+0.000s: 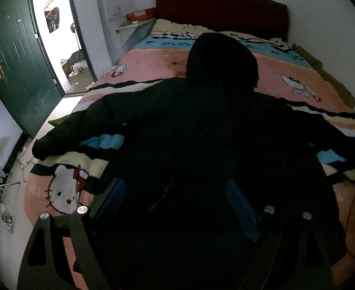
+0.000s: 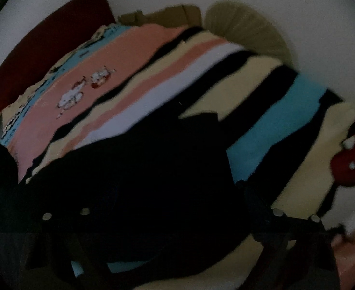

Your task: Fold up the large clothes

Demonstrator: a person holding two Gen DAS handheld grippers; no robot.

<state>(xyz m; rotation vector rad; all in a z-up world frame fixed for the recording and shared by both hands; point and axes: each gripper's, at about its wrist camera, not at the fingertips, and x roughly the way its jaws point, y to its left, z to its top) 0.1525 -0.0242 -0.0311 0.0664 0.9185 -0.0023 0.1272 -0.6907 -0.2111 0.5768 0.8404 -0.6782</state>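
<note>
Black hooded jacket (image 1: 201, 125), laid flat on striped cartoon blanket (image 1: 153, 65) covering the bed.

Sleeves spread to both sides, hood toward the dark red headboard (image 1: 221, 9). Left gripper (image 1: 175, 207): jaws wide apart, 2 blue pads over the jacket's hem. Right gripper (image 2: 177, 220): above one sleeve (image 2: 153, 169); view dark and blurred, jaw state cannot be told. Green door (image 1: 15, 72) stands open at left.

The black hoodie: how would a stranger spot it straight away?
Find the bed with its striped cartoon-cat blanket. The hoodie lies flat across it, sleeves spread, hood toward the dark red headboard. It is the only all-black thing on the bright stripes.
</note>
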